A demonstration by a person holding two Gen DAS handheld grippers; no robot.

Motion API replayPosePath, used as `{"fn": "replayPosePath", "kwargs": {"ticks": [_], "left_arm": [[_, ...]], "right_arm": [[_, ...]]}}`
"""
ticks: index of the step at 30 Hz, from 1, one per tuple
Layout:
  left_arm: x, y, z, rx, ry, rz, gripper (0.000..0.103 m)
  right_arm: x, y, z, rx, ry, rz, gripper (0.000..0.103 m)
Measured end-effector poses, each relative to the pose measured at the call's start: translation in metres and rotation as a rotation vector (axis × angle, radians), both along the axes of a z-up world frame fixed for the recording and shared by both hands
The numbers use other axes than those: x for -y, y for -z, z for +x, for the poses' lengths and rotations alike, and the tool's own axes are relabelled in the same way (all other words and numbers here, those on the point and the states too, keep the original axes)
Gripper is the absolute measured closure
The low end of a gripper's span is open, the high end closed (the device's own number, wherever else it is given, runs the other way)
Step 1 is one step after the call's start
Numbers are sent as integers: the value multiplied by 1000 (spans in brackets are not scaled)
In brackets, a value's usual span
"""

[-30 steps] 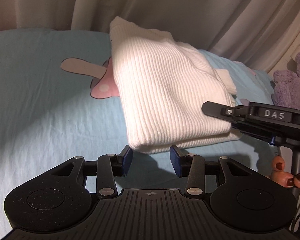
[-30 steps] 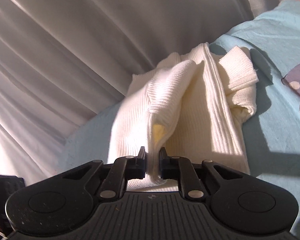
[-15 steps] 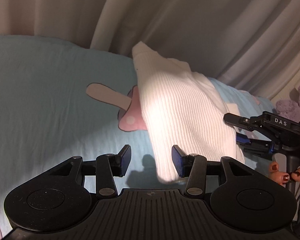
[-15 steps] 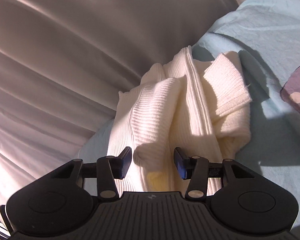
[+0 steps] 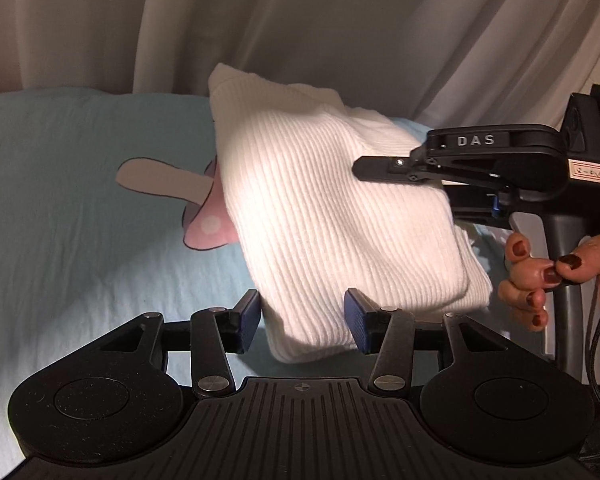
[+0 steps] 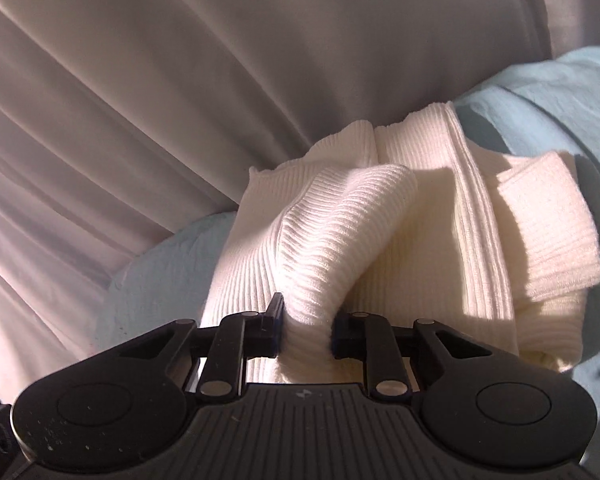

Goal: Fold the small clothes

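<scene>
A white ribbed sweater (image 5: 320, 208) lies folded on a light blue bedsheet (image 5: 80, 240). My left gripper (image 5: 302, 320) is open, and the sweater's near corner sits between its blue pads without being clamped. In the left wrist view my right gripper (image 5: 364, 168) reaches in from the right over the sweater's far edge. In the right wrist view the right gripper (image 6: 306, 328) has its jaws closing on a raised fold of the sweater (image 6: 420, 240), and both pads press on the knit. A loose cuff (image 6: 548, 232) lies at the right.
Pale curtains (image 5: 300, 20) hang close behind the bed. A pink mushroom print (image 5: 208, 228) on the sheet shows left of the sweater. A person's hand (image 5: 532, 276) grips the right gripper's handle at the right edge.
The right gripper let go of the sweater's edge, opened wide, then closed again on a thicker fold. The sweater's near corner, earlier ahead of the left jaws, now lies between them.
</scene>
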State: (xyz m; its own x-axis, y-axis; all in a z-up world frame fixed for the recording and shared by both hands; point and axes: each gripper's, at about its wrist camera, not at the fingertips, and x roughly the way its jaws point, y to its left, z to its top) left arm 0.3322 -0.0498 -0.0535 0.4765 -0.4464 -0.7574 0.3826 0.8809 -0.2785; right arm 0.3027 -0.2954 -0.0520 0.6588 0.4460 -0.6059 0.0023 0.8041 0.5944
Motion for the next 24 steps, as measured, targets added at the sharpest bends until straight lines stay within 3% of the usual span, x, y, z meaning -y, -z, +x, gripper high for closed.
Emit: {"fn": "replayPosePath", "kwargs": {"ticks": [5,9,11,15,20,24], "left_arm": [[6,-4,-11,4,38,8,49],[17,-1,-19,9,86,28,49],[22,5,-19,-8,84,49,49],[28,12,-17,-10,78,58,49],[22,13,-12,-10,46,49,50],[21,12,-12,-17,31,39,51]], "right_arm": [[-20,-40,-20,158,52,-378,89],[-12,-29,-28,95,128,-550,88],[0,-19,-31,104,137,-518,86],[21,-27,-46,87,171,-391,76],[52,-10,-93,9,228,-66,73],[56,7,-124,-5,248,58,72]]}}
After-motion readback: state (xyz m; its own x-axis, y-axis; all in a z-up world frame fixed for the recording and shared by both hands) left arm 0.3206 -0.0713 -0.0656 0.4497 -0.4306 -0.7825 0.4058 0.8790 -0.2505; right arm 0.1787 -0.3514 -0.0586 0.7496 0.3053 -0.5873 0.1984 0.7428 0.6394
